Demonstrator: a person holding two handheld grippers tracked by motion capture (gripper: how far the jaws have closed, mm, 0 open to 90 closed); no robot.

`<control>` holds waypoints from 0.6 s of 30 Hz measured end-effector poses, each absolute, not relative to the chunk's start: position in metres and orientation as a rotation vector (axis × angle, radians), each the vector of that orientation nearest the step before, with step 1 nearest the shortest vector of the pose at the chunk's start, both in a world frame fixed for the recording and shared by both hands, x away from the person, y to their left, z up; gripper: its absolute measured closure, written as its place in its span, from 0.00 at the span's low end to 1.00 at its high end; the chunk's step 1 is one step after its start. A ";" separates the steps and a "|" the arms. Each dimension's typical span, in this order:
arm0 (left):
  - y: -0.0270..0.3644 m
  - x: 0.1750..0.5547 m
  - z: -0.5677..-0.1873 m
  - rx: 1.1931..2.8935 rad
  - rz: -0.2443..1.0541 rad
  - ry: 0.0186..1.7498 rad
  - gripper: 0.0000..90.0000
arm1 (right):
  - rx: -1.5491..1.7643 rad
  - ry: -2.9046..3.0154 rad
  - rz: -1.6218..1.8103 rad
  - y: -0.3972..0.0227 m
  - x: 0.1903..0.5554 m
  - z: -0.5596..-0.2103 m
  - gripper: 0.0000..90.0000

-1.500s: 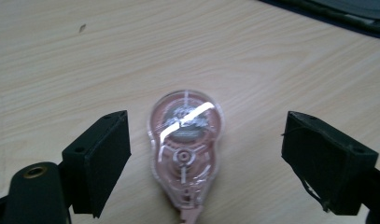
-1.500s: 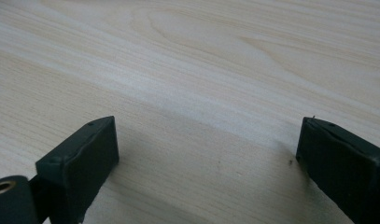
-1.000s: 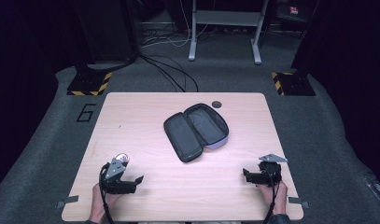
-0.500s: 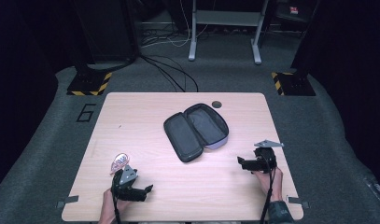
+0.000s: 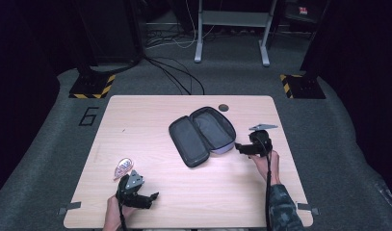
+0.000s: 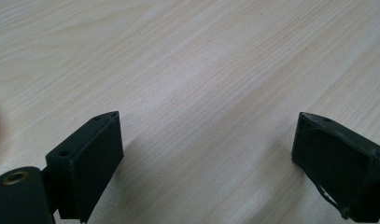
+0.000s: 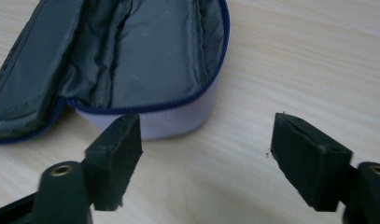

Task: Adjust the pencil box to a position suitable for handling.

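The open zip case (image 5: 203, 135) lies flat a little beyond the middle of the table (image 5: 145, 115), lid folded out to the left, grey lining up, its pale lilac shell and blue zip facing the right gripper (image 5: 242, 148). That gripper sits just beside the case's near right end, pointing at it; in the right gripper view the case wall (image 7: 173, 122) stands just past the jaw tips and nothing lies between them. Its jaws have just been closing but remain spread, with bare wood between the pads. Open tabletop lies to the right of the case up to the right edge, and a broad bare strip runs along the near edge between the two hands. A small dark round spot (image 5: 224, 107), perhaps a cable hole, sits by the far edge behind the case. The left gripper (image 5: 150, 197) rests low near the front left edge, jaws wide apart and holding nothing, with a small pink oval object (image 5: 123, 168) just beyond it. Since a second ago the right gripper has come forward from the near right edge to the case, while the left has slid slightly rightwards along the front edge.
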State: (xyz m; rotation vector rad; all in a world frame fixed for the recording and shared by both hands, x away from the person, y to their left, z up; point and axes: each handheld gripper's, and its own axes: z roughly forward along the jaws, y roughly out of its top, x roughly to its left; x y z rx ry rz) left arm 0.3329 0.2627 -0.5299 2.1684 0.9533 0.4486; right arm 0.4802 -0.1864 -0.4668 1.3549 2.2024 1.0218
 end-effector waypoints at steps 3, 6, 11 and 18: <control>0.263 0.333 -0.530 2.166 0.446 0.953 0.10 | 1.349 2.221 1.008 -0.178 0.498 -0.464 0.37; 0.263 0.333 -0.530 2.169 0.447 0.955 0.10 | 1.342 2.225 1.000 -0.174 0.506 -0.463 0.41; 0.262 0.333 -0.530 2.157 0.443 0.964 0.10 | 1.361 2.235 0.989 -0.164 0.528 -0.465 0.63; 0.262 0.333 -0.530 2.154 0.440 0.964 0.10 | 1.370 2.261 0.965 -0.161 0.546 -0.468 0.73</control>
